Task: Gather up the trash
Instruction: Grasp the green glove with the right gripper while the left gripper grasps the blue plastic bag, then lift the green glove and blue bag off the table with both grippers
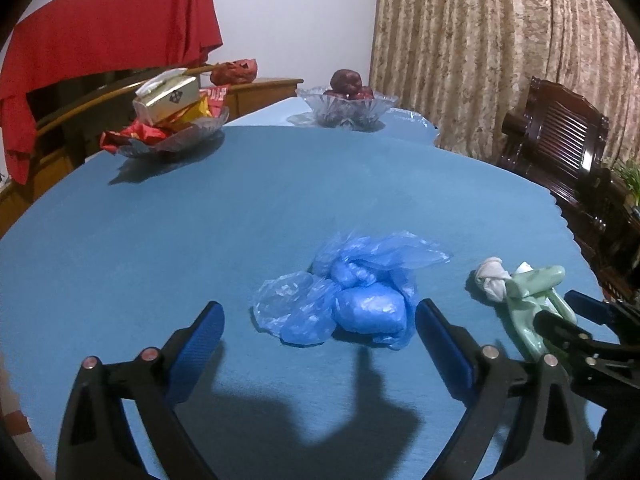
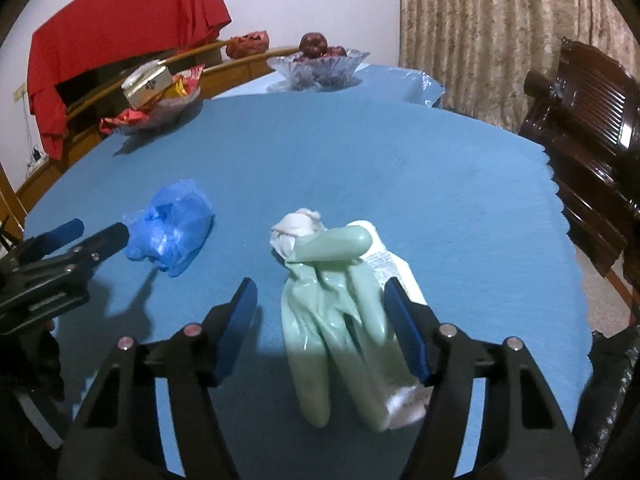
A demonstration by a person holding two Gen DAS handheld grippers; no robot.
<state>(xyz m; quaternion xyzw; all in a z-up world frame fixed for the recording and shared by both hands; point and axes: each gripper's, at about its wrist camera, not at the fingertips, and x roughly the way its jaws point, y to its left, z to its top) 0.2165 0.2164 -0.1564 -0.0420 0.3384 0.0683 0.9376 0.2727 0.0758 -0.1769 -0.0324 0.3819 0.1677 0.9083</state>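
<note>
A crumpled blue plastic bag (image 1: 352, 300) lies on the blue tablecloth (image 1: 280, 184). My left gripper (image 1: 320, 312) is open, its fingers either side of the bag's near end, not touching. The bag also shows in the right wrist view (image 2: 172, 232), with the left gripper (image 2: 100, 236) beside it. A pale green rubber glove (image 2: 336, 320) lies on a white wrapper (image 2: 400, 268), with a knotted white tissue (image 2: 296, 228) at its far end. My right gripper (image 2: 320, 292) is open around the glove. The glove (image 1: 532, 292), the tissue (image 1: 492, 278) and the right gripper (image 1: 560, 312) show in the left wrist view.
A glass bowl of snack packets and a box (image 1: 176, 120) stands at the back left, a glass bowl of dark fruit (image 1: 348, 104) at the back. A dark wooden chair (image 2: 588, 120) stands right of the table. A black bag (image 2: 608, 392) hangs at the near right edge.
</note>
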